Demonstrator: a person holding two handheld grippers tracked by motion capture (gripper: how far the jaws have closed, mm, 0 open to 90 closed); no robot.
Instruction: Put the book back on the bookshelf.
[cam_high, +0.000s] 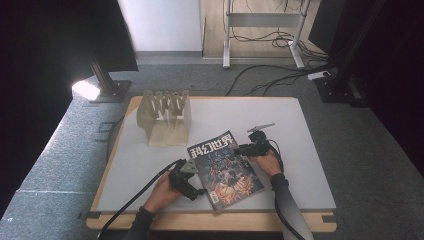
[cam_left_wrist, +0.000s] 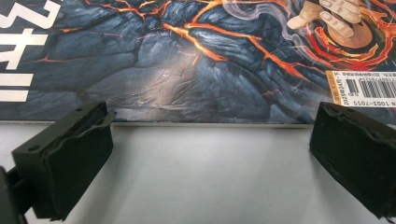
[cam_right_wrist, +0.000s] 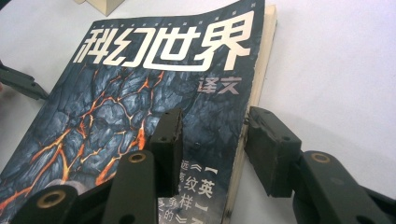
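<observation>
Notably, magazine (cam_high: 226, 168) lies flat at the table's (cam_high: 300, 150) near middle, long axis slanting away-left. Right gripper (cam_right_wrist: 212, 147) straddles its page edge, jaws part-open, one pad over cover; left gripper (cam_left_wrist: 205, 154) gapes empty beside the opposite edge.

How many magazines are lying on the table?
1. The magazine lies flat near the front edge of the table, between the left claw and the right claw. None appears hidden.
</observation>
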